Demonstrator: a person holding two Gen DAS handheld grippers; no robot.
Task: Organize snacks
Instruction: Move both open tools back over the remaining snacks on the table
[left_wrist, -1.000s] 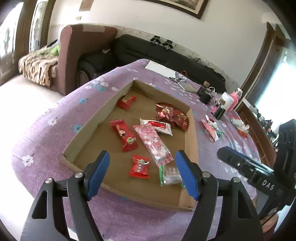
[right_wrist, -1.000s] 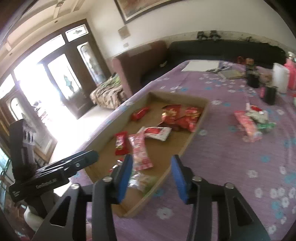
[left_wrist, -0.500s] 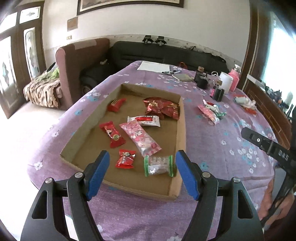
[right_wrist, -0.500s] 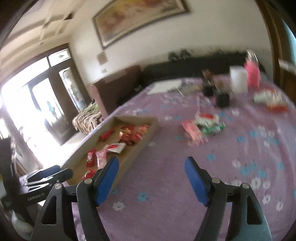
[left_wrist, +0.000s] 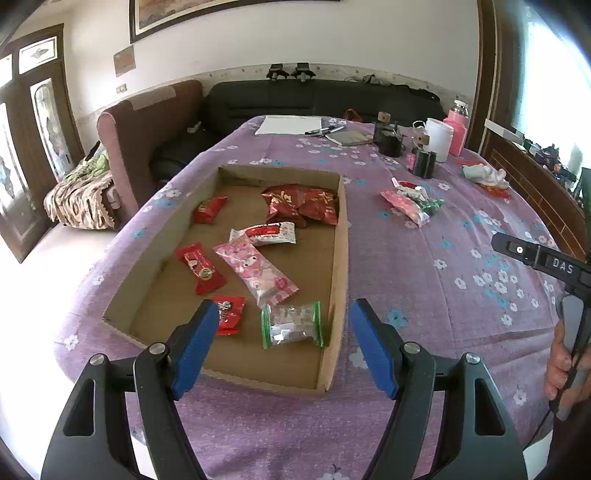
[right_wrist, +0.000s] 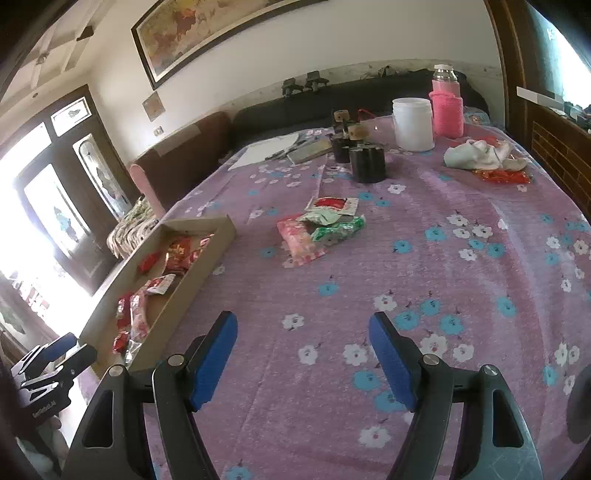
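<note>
A shallow cardboard tray (left_wrist: 341, 236) lies on the purple flowered tablecloth and holds several snack packets: red ones, a pink one (left_wrist: 255, 269) and a clear green-edged one (left_wrist: 291, 325). My left gripper (left_wrist: 282, 345) is open and empty, above the tray's near end. A small pile of loose snacks (right_wrist: 319, 227) lies on the cloth right of the tray; it also shows in the left wrist view (left_wrist: 412, 201). My right gripper (right_wrist: 303, 360) is open and empty, low over bare cloth, well short of the pile. The tray (right_wrist: 207, 266) is at its left.
At the table's far end stand black cups (right_wrist: 367, 162), a white jar (right_wrist: 412, 123), a pink bottle (right_wrist: 447, 107), papers with pens (left_wrist: 288, 125) and a crumpled cloth (right_wrist: 476, 153). A sofa and an armchair (left_wrist: 147, 125) stand beyond the table. A wooden rail runs along the right.
My right gripper opened wide, left the tray's corner and swung right over the open cloth toward the loose pile. My left gripper pulled back and leveled; the clear green-edged packet now lies in the tray.
</note>
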